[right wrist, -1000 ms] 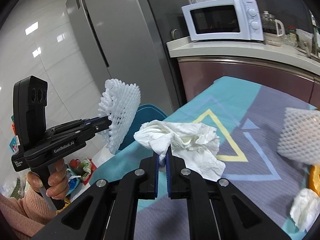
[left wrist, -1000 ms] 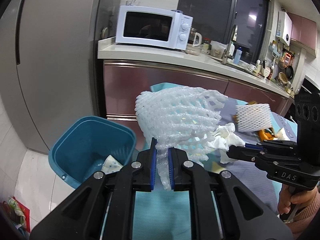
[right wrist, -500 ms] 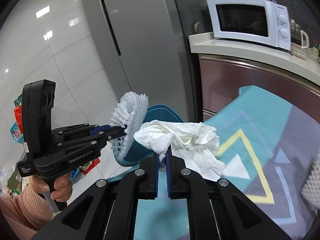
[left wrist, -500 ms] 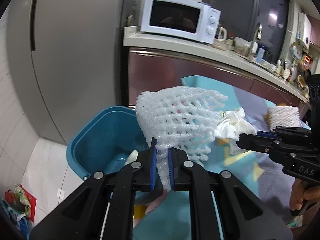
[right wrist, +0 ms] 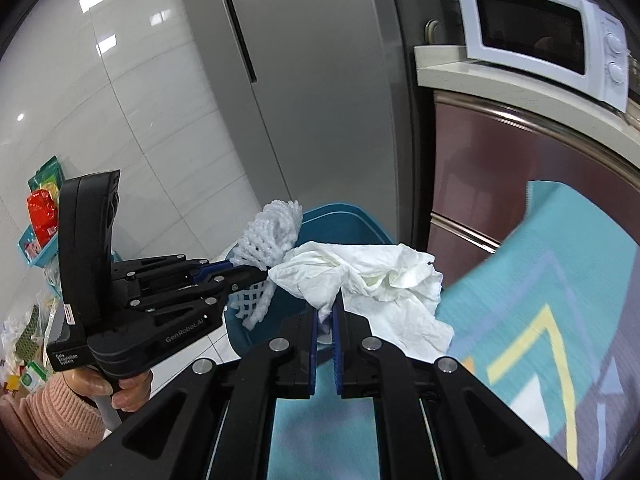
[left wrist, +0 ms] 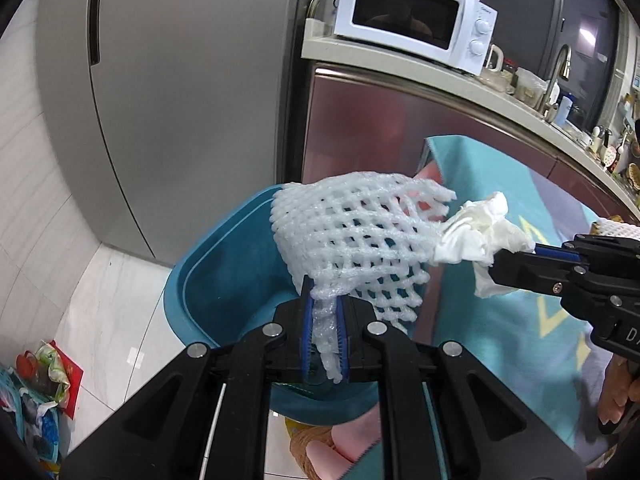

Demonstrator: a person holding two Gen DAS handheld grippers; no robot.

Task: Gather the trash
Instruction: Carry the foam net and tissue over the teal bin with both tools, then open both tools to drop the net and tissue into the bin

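Foam net (left wrist: 352, 240) overhangs bin rim (left wrist: 224, 252).

Two grippers: left (left wrist: 324, 320), right (right wrist: 325, 320). One foam net (left wrist: 352, 240) at frame centre, perhaps a second (left wrist: 618, 230) at the right edge. One tissue (right wrist: 372, 276), one bin (left wrist: 224, 276), one microwave (left wrist: 412, 26) up top.

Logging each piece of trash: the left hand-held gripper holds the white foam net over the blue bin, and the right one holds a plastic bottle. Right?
Not quite: the right hand-held gripper holds a crumpled white tissue, as the right wrist view shows.
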